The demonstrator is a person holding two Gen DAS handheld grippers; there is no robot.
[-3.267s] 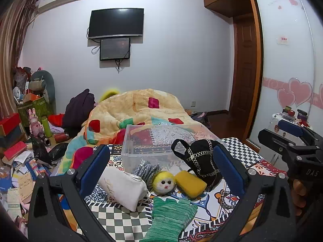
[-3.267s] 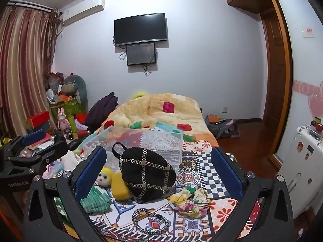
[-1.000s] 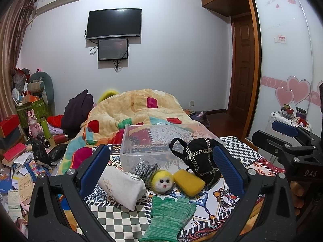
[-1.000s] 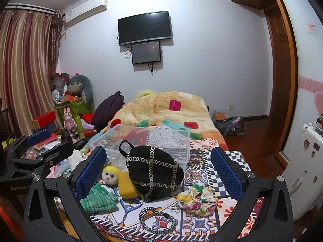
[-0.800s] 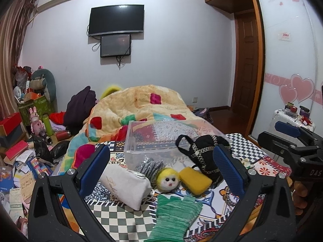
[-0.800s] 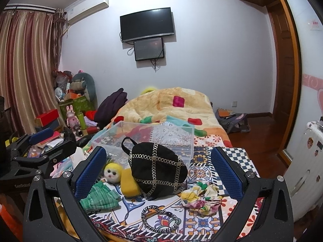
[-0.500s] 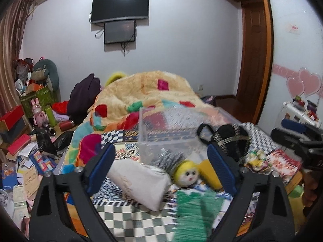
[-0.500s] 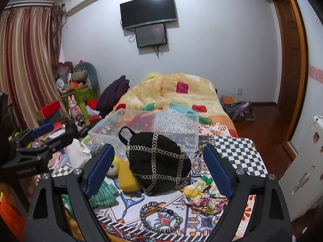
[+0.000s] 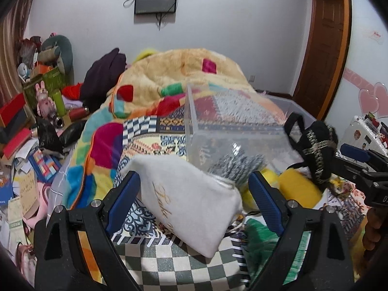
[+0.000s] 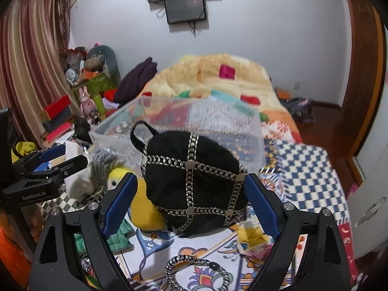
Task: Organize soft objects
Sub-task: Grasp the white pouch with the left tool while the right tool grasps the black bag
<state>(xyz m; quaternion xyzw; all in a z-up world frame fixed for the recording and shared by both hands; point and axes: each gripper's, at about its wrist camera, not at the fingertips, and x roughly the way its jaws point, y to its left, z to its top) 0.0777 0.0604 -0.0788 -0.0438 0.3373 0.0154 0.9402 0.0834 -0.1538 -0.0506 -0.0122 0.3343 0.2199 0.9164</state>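
A clear plastic bin (image 9: 232,131) stands on the patterned bed cover, also in the right wrist view (image 10: 194,118). In front of it lie a white pouch (image 9: 186,201), a grey knit piece (image 9: 237,167), a yellow-haired doll (image 10: 116,172), a yellow sponge (image 9: 300,189), a green glove (image 9: 269,245) and a black chain-trimmed bag (image 10: 191,184). My left gripper (image 9: 194,194) is open, its jaws either side of the white pouch. My right gripper (image 10: 191,191) is open, its jaws either side of the black bag.
A floral scarf (image 10: 257,240) and a braided band (image 10: 196,271) lie at the front right of the bed. A yellow quilt (image 9: 184,72) is heaped behind the bin. Boxes, books and toys (image 9: 31,121) clutter the floor at the left.
Both grippers have moved forward and down toward the bed. The left one now frames the white pouch and the right one frames the black bag. Both stay open.
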